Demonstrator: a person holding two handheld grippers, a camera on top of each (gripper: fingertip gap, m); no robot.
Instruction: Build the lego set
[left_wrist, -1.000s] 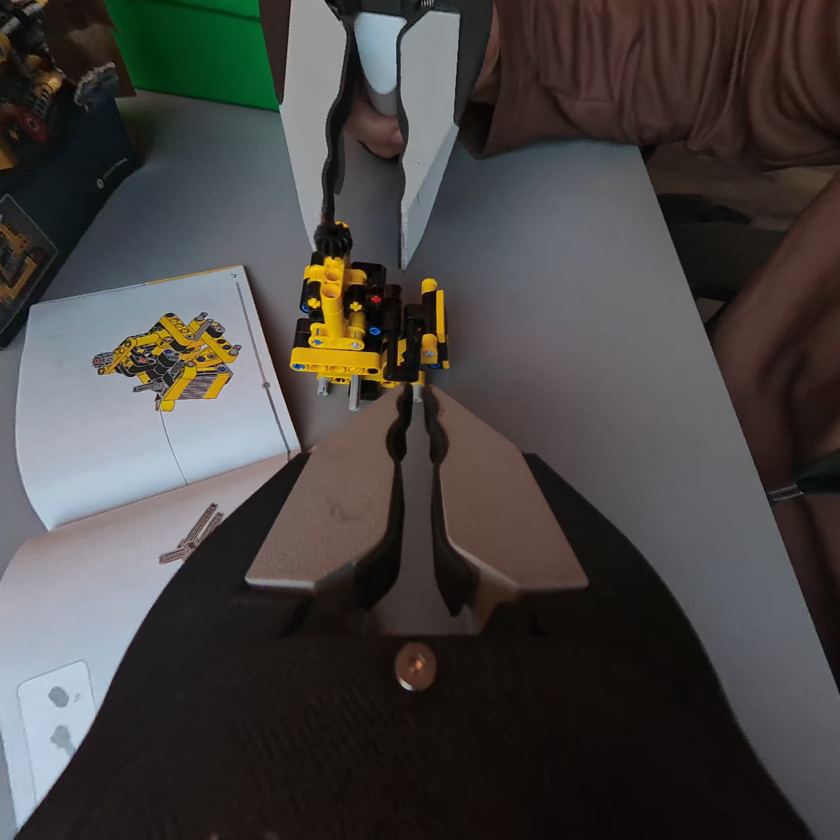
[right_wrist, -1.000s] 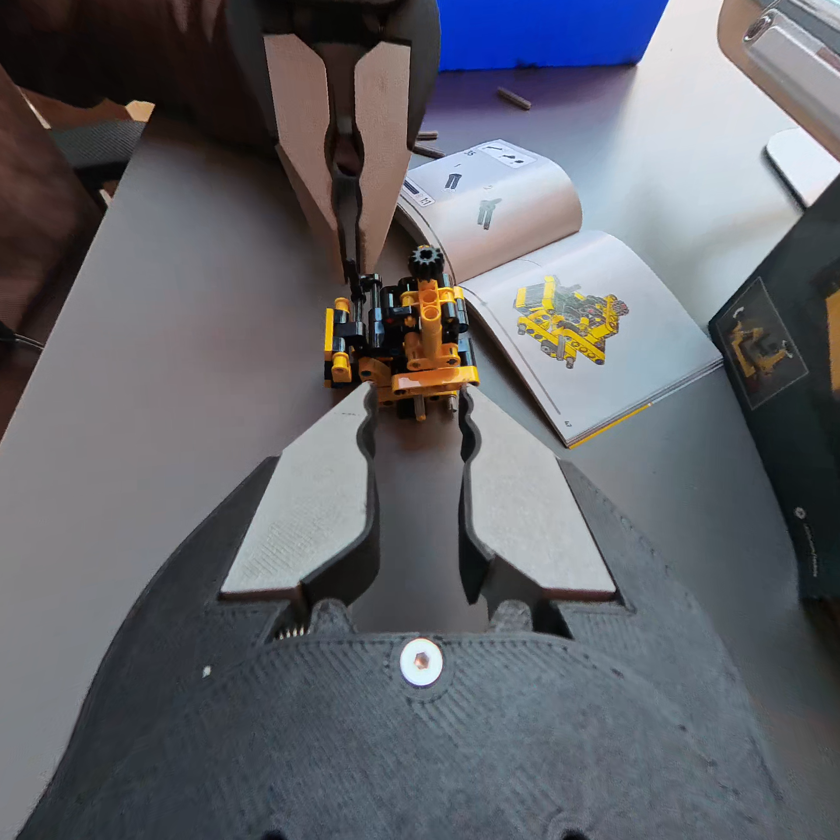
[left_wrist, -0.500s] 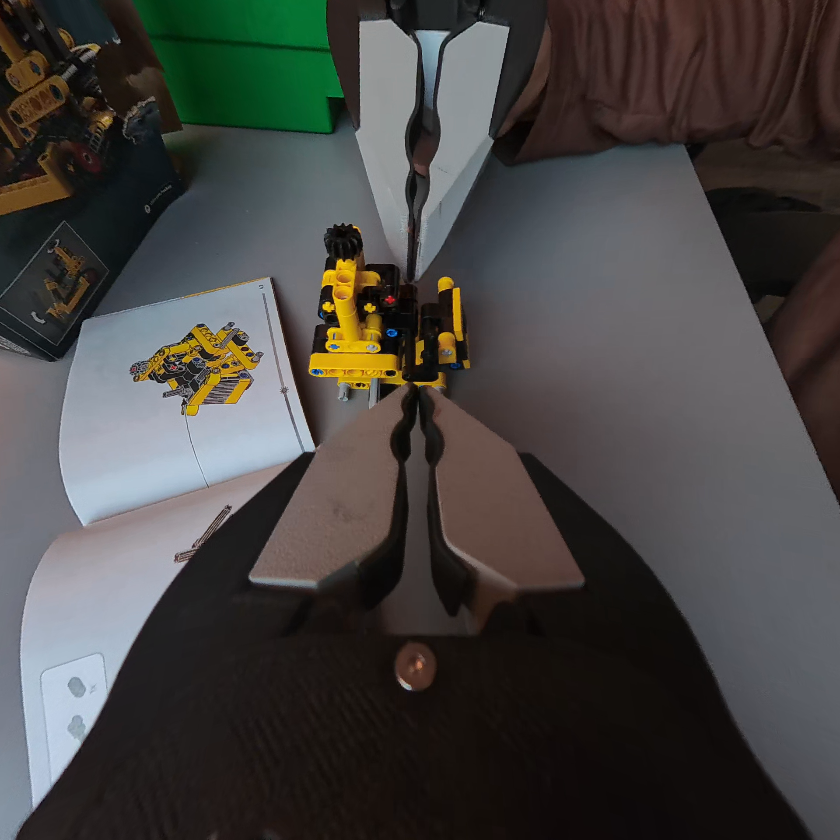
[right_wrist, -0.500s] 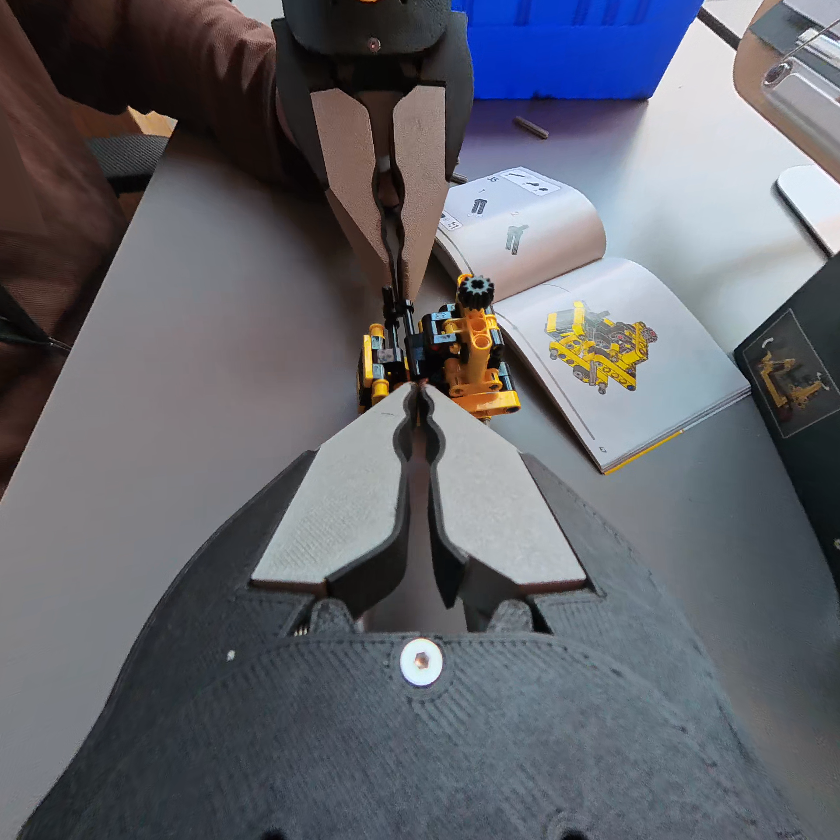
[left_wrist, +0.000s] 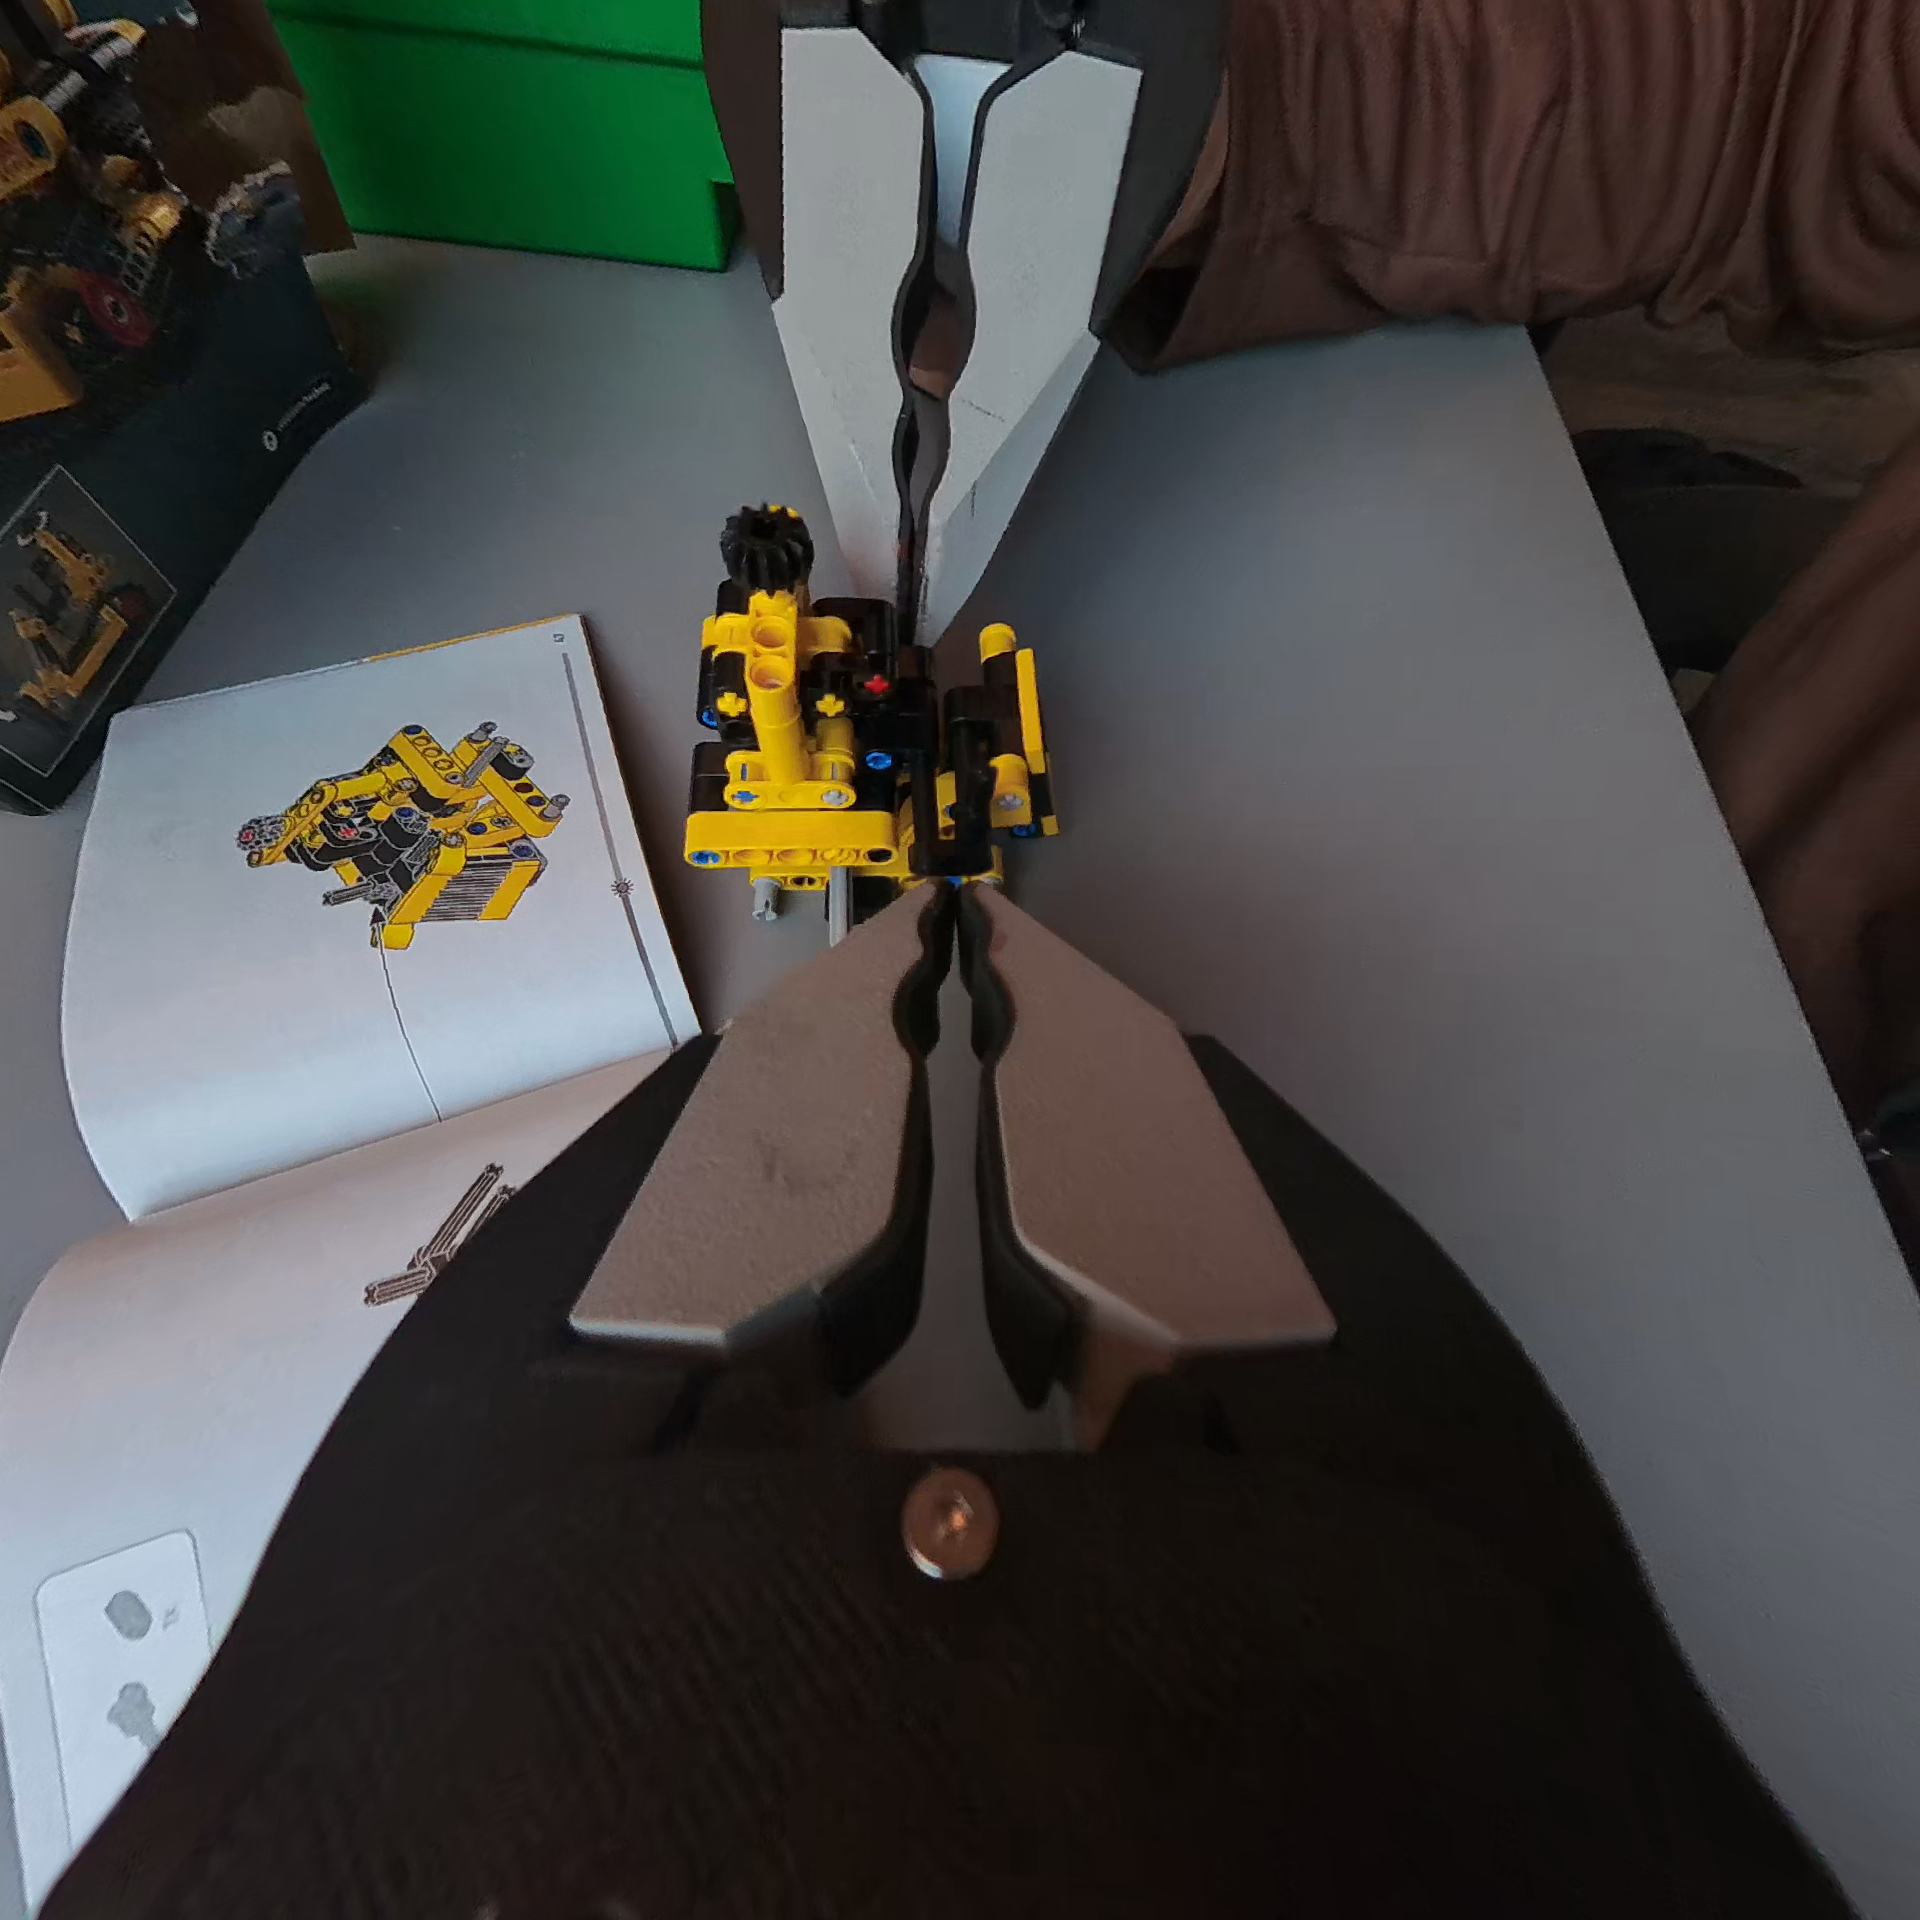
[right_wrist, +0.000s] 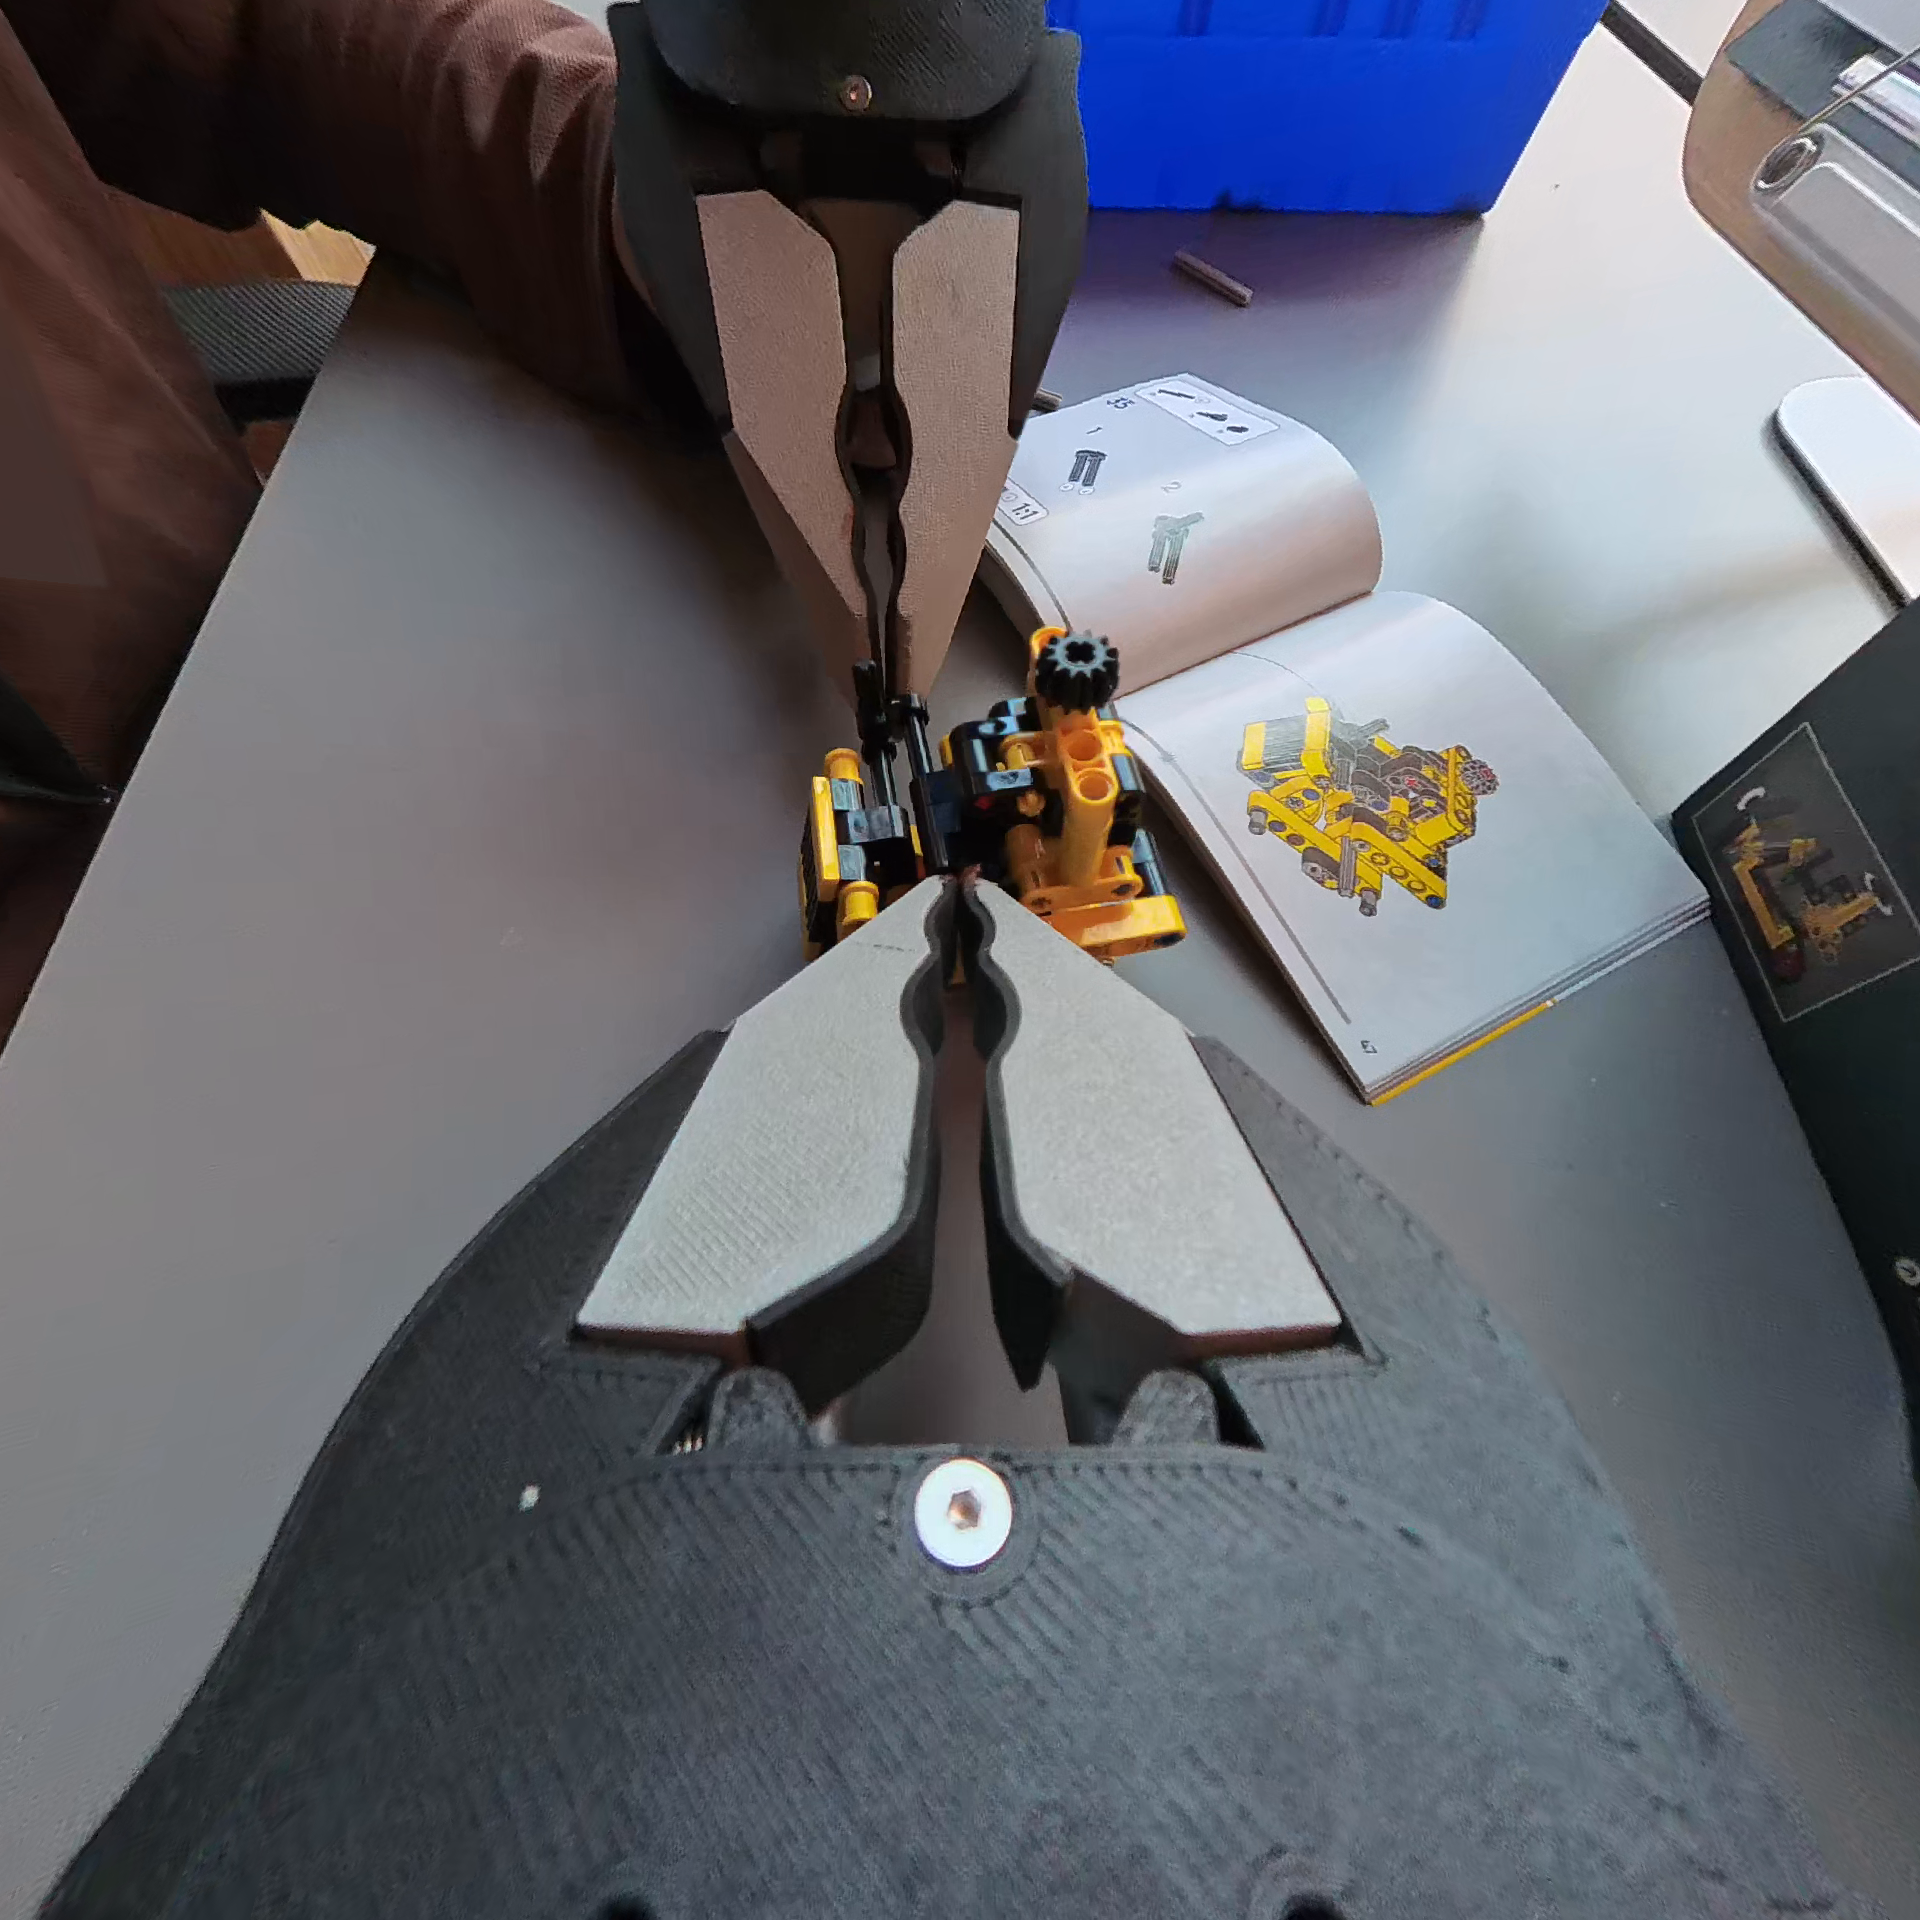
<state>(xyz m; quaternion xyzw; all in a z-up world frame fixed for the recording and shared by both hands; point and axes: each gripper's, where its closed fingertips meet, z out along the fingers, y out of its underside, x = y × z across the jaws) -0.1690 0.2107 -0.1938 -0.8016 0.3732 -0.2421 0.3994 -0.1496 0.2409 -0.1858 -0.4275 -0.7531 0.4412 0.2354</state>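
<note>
Centrally, lego model (left_wrist: 868, 758), printed instruction booklet (left_wrist: 343, 894), dark product box (left_wrist: 114, 405)

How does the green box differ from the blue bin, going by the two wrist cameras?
The green box is bright green with smooth, flat faces and a stepped edge; the blue bin is deep blue with ribbed walls. The green box stands beside the dark printed set box, while the blue bin has a small dark rod lying loose in front of it. Both sit on the grey table, beyond the lego model.
</note>
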